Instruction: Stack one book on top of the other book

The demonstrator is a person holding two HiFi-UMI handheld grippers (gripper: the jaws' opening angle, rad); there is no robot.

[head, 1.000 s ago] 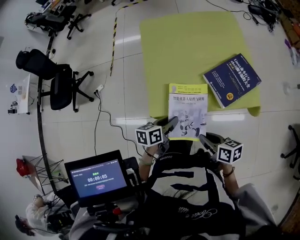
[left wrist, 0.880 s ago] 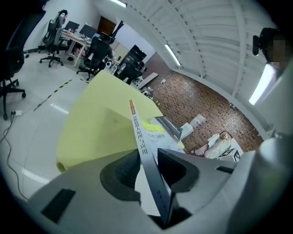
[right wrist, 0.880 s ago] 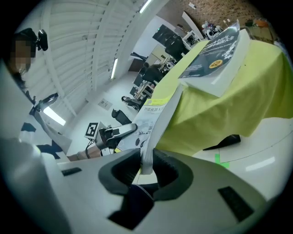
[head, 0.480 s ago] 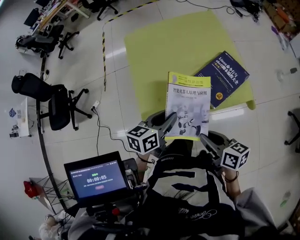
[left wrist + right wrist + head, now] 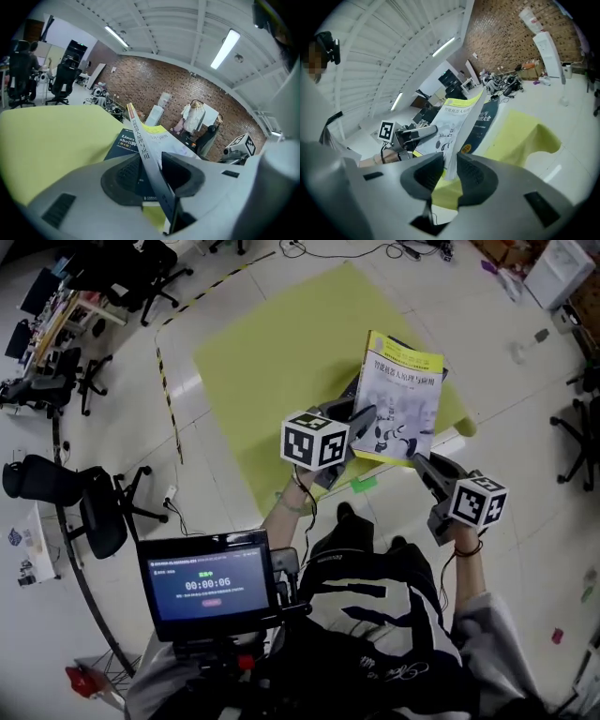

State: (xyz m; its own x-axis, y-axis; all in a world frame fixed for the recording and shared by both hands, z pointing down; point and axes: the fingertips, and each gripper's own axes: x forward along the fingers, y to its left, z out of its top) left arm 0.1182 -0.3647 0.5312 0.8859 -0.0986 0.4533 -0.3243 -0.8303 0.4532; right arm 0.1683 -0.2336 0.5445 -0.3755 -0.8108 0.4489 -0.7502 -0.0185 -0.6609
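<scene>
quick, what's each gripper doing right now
left gripper: closed on the yellow-and-white book, at its spine
right gripper: closed on the same book, at its page edge

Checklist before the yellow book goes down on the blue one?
1. Left gripper shut on the yellow book: ok.
2. Right gripper shut on the opposite edge of that book: ok.
3. Yellow book lifted clear of the mat: ok.
4. Blue book lying flat on the mat as the base: ok.
5. Yellow book's edges squared with the blue book: cannot tell. The head view shows the yellow book covering most of it.
</scene>
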